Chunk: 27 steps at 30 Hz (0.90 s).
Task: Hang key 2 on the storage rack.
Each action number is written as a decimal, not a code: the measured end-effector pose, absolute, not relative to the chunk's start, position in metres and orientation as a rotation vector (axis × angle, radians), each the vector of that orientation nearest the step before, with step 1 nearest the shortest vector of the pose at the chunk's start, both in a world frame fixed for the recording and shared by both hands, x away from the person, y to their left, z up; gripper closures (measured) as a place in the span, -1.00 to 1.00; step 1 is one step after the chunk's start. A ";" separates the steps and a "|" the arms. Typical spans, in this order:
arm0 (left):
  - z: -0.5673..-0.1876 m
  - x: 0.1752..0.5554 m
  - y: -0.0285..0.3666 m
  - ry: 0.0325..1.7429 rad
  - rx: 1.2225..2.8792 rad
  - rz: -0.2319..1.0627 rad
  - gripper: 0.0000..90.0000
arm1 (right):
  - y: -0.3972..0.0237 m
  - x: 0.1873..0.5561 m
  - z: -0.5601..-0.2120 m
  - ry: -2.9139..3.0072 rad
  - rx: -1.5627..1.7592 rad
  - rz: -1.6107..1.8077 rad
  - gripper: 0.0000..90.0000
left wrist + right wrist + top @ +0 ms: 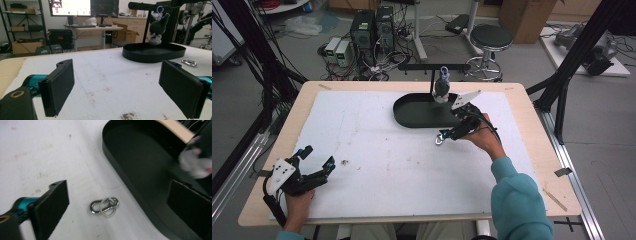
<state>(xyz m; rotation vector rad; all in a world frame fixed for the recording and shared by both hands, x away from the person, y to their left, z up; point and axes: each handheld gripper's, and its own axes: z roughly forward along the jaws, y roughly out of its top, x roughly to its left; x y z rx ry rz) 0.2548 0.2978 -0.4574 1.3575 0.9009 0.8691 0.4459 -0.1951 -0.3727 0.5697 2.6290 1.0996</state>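
Black tray (pixel 140 152): seemingly empty | carabiner (pixel 104 206) beside | both claws wide

Plush toy (pixel 197 161) blurred at the right edge — black tray (pixel 140 157) cut off there too — its far rim unseen.

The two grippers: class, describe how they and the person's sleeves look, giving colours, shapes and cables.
Both the left gripper and the right gripper are black with teal joints. Each has two flat, rectangular black fingers, a grey three-cornered plate on top and a black cable trailing from it. The person wears teal sleeves.
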 end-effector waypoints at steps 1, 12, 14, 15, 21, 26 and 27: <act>-0.457 0.255 0.298 0.901 1.357 0.869 -0.70 | -0.195 0.446 -0.373 2.629 0.570 1.100 -0.91; -0.457 0.255 0.297 0.898 1.359 0.870 -0.70 | -0.179 0.450 -0.389 2.709 0.560 0.978 -0.86; -0.457 0.255 0.297 0.899 1.359 0.870 -0.70 | -0.178 0.450 -0.392 2.732 0.582 0.944 -0.70; -0.457 0.255 0.297 0.898 1.359 0.871 -0.70 | -0.178 0.450 -0.392 2.732 0.582 0.944 -0.70; -0.457 0.255 0.297 0.898 1.359 0.870 -0.70 | -0.175 0.452 -0.397 2.748 0.607 0.879 -0.55; -0.457 0.255 0.297 0.899 1.359 0.869 -0.70 | -0.171 0.453 -0.400 2.748 0.602 0.844 -0.40; -0.457 0.255 0.297 0.899 1.359 0.869 -0.70 | -0.171 0.453 -0.401 2.749 0.599 0.834 -0.38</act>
